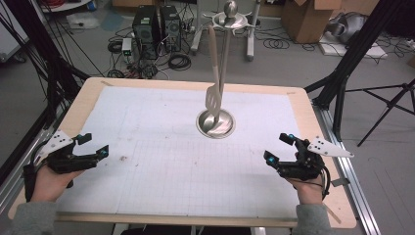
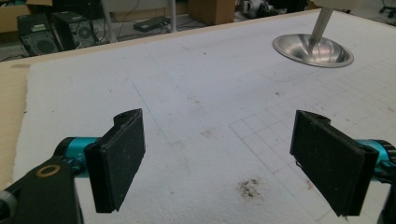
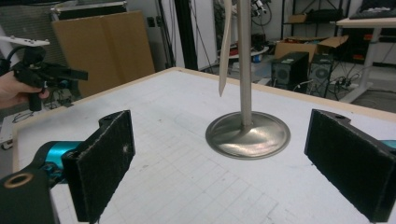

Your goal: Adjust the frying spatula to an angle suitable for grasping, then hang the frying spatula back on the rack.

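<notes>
Stand base (image 1: 215, 123) seen as polished metal, glossy, smooth. Slotted spatula (image 1: 214, 98) looks matt, pale wood or plastic. Counter (image 1: 303, 110) edged in light wood, covered by a white matt gridded sheet (image 1: 161, 147), slightly rough, stained. Jaws faced with black, rough, matt pads (image 2: 121, 158).

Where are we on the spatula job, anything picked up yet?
Nothing is picked up. The spatula hangs on the metal stand, touched by neither gripper. The left gripper and right gripper sit open near the table's front corners. Reaching, grasping and moving the spatula all remain.
</notes>
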Demonstrator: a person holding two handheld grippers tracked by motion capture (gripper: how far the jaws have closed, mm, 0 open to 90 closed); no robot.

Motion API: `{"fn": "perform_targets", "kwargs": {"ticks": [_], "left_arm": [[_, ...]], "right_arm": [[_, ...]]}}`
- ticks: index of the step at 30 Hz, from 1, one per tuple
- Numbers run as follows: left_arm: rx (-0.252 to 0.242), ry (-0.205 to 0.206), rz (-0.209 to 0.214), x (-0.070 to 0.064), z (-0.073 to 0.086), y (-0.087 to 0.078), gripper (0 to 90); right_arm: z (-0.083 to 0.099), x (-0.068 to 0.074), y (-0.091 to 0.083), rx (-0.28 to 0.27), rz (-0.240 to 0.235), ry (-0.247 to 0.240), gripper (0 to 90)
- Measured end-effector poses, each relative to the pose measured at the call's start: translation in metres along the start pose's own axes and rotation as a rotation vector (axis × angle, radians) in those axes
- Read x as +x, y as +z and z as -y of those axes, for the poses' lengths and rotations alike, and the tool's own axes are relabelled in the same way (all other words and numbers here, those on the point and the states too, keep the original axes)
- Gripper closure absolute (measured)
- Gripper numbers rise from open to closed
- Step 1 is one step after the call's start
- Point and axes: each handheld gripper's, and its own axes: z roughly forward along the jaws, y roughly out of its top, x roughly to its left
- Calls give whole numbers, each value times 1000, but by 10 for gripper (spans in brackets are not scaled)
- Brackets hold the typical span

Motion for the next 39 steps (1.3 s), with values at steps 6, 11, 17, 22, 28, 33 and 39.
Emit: {"fn": "perform_targets", "kwargs": {"ticks": [6, 11, 17, 22, 28, 33, 39], "left_arm": [[11, 13, 18, -4, 0, 5, 185], [19, 26, 30, -7, 0, 7, 185], [26, 29, 34, -7, 1, 9, 185], [30, 31, 30, -6, 2, 9, 185], [37, 31, 23, -5, 3, 7, 185], [29, 28, 24, -5, 2, 6, 184], [49, 34, 31, -7, 3, 9, 181]], "right_arm": [[3, -1, 0, 12, 11, 8, 74], [6, -1, 1, 18, 16, 14, 74], [9, -1, 4, 36, 11, 14, 74], [9, -2, 3, 35, 13, 18, 74], [9, -3, 4, 25, 10, 19, 74], [9, -3, 6, 28, 8, 15, 74], [9, -1, 6, 37, 6, 11, 74]]}}
